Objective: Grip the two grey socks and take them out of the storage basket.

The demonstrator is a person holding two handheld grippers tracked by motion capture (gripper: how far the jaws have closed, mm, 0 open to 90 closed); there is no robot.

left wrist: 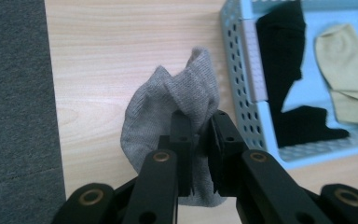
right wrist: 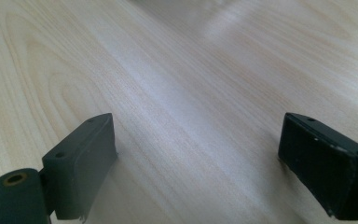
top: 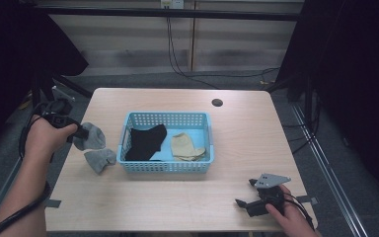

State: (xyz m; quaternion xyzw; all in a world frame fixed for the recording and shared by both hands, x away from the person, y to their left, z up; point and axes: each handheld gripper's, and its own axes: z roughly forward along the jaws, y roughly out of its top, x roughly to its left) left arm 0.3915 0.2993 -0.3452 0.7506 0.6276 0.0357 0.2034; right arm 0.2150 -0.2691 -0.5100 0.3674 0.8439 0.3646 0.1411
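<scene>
A grey sock (top: 93, 137) (left wrist: 177, 93) is pinched in my left gripper (top: 81, 132) (left wrist: 199, 123), which is shut on it just left of the blue basket (top: 128, 133) (left wrist: 235, 56). A second grey sock (top: 99, 159) lies on the table right below it. Inside the basket lie a black sock (top: 145, 142) (left wrist: 284, 51) and a beige sock (top: 186, 146) (left wrist: 349, 70). My right gripper (top: 244, 192) (right wrist: 198, 158) rests open near the table's front right edge, with bare wood between its jaws.
The light wooden table (top: 237, 133) has a round cable hole (top: 217, 102) at the back. Dark floor and black drapes surround it. Cables run along the floor behind and to the right.
</scene>
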